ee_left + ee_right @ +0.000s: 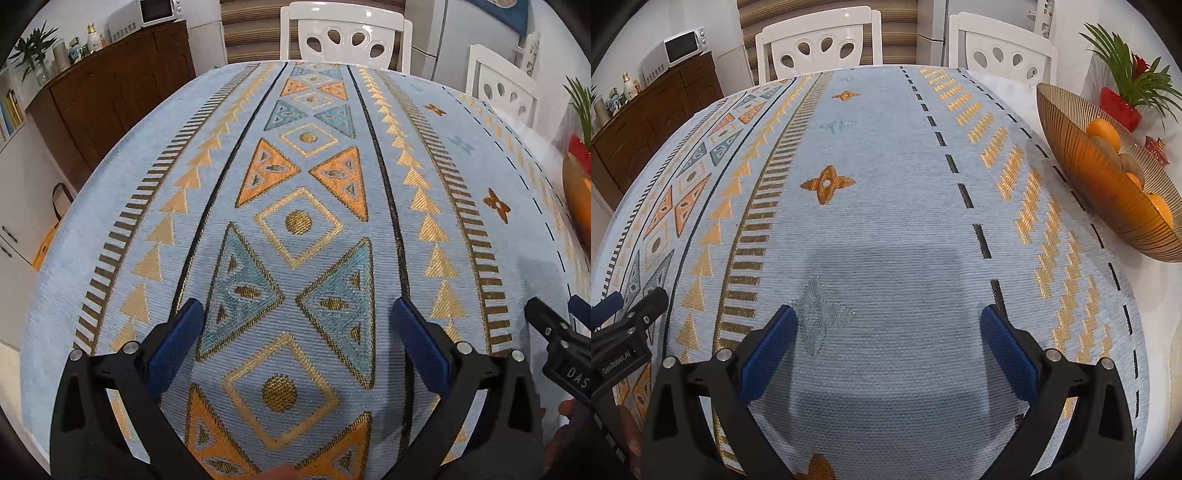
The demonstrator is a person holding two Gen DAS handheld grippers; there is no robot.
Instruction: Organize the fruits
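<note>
With both your left gripper [295,325] and right gripper [888,325] spread wide and empty over the tablecloth [886,206], the fruits [1115,147] sit in the bowl [1071,147] far right, so swing there next

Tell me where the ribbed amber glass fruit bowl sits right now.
In the right wrist view the ribbed amber glass fruit bowl sits at the table's right edge, off the patterned blue cloth, holding oranges and kiwis, just before the red-potted plant.
</note>
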